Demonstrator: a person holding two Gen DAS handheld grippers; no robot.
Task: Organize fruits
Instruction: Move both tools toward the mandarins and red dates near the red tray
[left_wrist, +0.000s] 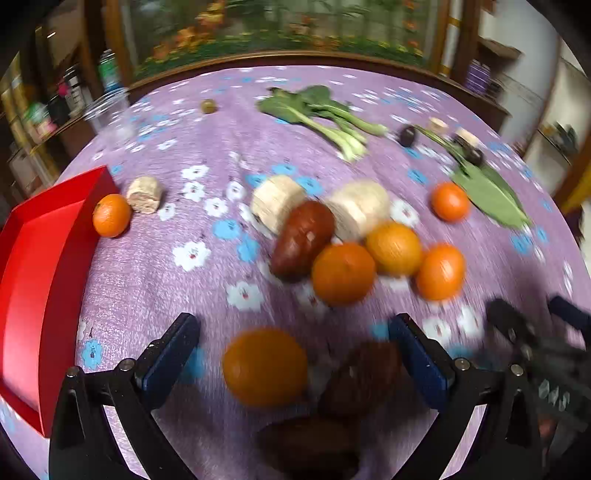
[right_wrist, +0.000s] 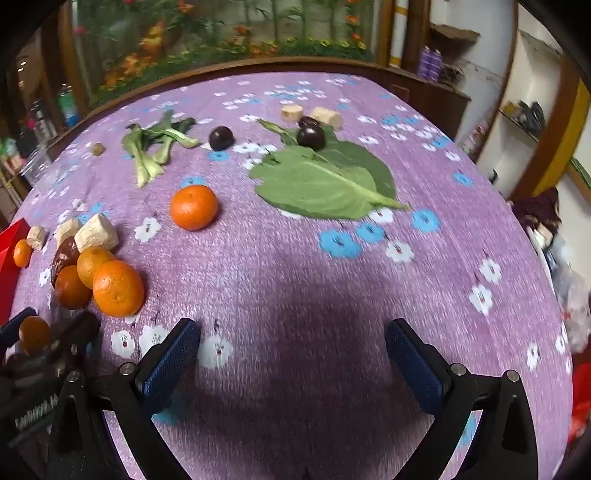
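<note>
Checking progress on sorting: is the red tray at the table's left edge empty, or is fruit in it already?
Empty as far as visible: the red tray shows only bare red floor, and the nearest orange sits outside it on the cloth.

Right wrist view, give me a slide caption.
Open right tool above the purple flowered tablecloth, round orange tangerine and broad green leaf ahead.

Purple flowered tablecloth (right_wrist: 295, 280); bok choy (right_wrist: 155, 147) at eleven o'clock, big green leaf (right_wrist: 325, 181) at one.
</note>
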